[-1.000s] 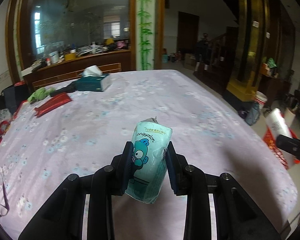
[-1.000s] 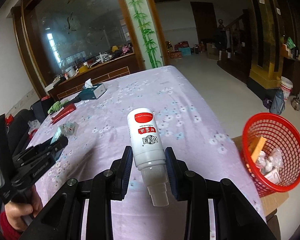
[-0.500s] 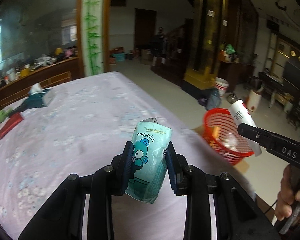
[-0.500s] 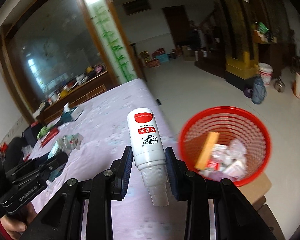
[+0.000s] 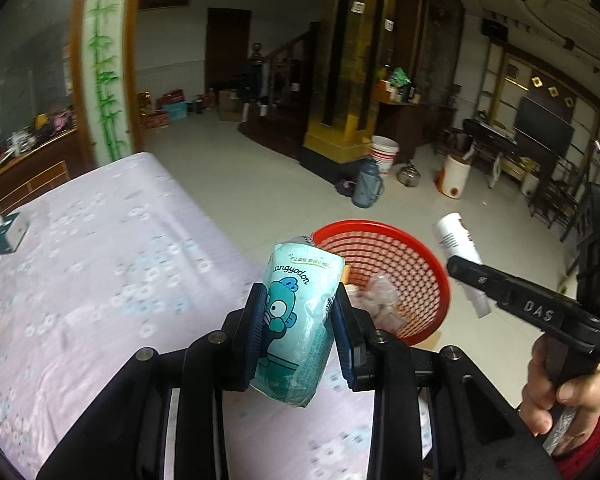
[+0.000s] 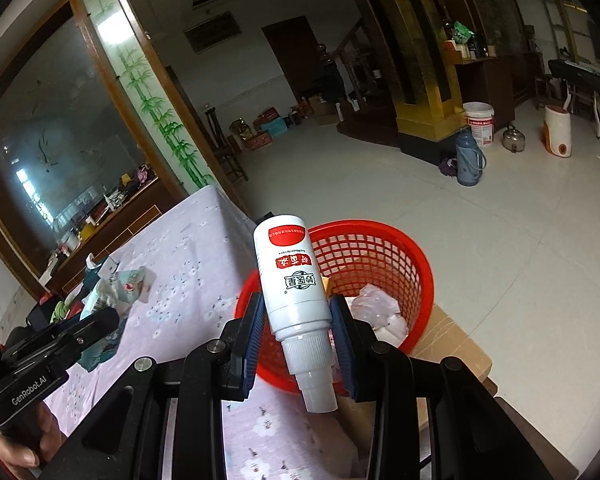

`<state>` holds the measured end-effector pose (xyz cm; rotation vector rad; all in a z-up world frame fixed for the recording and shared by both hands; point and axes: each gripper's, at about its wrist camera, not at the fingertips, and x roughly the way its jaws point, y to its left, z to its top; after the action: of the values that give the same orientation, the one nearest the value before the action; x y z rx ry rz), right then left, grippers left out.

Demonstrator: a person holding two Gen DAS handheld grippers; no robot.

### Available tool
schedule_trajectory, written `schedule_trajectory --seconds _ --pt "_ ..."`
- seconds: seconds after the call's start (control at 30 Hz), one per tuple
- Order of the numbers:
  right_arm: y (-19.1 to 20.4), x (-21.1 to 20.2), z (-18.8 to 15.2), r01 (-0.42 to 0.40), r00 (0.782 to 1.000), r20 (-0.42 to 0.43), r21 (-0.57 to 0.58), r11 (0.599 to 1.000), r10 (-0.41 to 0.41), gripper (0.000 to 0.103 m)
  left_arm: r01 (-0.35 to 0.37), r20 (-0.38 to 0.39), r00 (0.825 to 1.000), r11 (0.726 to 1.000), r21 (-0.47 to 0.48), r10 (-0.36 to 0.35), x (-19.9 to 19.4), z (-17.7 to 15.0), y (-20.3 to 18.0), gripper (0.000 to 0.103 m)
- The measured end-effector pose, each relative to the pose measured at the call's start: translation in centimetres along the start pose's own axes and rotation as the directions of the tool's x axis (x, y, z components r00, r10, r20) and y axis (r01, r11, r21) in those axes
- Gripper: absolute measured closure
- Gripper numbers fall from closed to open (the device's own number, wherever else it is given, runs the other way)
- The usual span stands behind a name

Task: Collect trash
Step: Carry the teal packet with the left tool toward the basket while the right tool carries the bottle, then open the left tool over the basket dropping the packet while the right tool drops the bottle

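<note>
Fingers of the left gripper pinch a teal tissue pack upright between the blue pads, and those of the right gripper clamp a white bottle with its nozzle pointing back toward the camera. A second ago both grippers faced along the flowered tabletop; since then they have swung toward its edge, so the red basket, which sat well off to the right of the fingers, now lies just beyond them in both views. That suggests the carry is nearly over and the drop is close. Ahead of the right fingers the basket's mouth opens directly behind the bottle; from the left fingers it sits ahead and slightly right, past the tabletop edge, already holding wrappers and scraps.
</note>
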<state>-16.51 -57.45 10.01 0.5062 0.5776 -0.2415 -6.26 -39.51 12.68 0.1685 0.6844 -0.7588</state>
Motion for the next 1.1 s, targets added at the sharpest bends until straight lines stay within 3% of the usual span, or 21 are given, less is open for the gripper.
schedule_trajectory --seconds 0.43,0.63,0.67,0.83,1.0,1.1 --pt "-2.0 1.6 2.8 0.006 1.000 0.011 0.029 1.000 -0.007 0.067 0.091 -0.020 0.996 0.996 0.023 -0.091 5.0 3.0 -4.3 0.072" --pt "-2.6 3.6 3.5 0.018 1.000 -0.005 0.028 0.999 -0.018 0.067 0.093 -0.038 0.995 0.996 0.012 -0.092 7.9 3.1 -4.7 0.072" --pt "-2.8 4.3 3.5 0.031 0.999 -0.012 0.029 0.999 -0.031 0.067 0.095 -0.044 0.995 0.995 0.007 -0.095 8.5 3.0 -4.7 0.071" --pt "-3.5 6.1 3.4 0.045 0.998 -0.051 0.037 0.998 -0.044 0.064 0.096 -0.065 0.993 0.995 -0.005 -0.096 10.2 2.6 -4.4 0.042" --pt "-3.6 4.4 3.4 0.058 0.998 -0.011 0.036 0.998 -0.058 0.061 0.090 -0.061 0.994 0.996 -0.016 -0.091 9.6 2.2 -3.8 0.041" --pt "-2.7 3.5 3.0 0.086 0.996 0.000 -0.002 0.996 -0.086 0.053 0.067 -0.037 0.997 0.998 -0.009 -0.067 8.3 1.9 -3.0 0.036"
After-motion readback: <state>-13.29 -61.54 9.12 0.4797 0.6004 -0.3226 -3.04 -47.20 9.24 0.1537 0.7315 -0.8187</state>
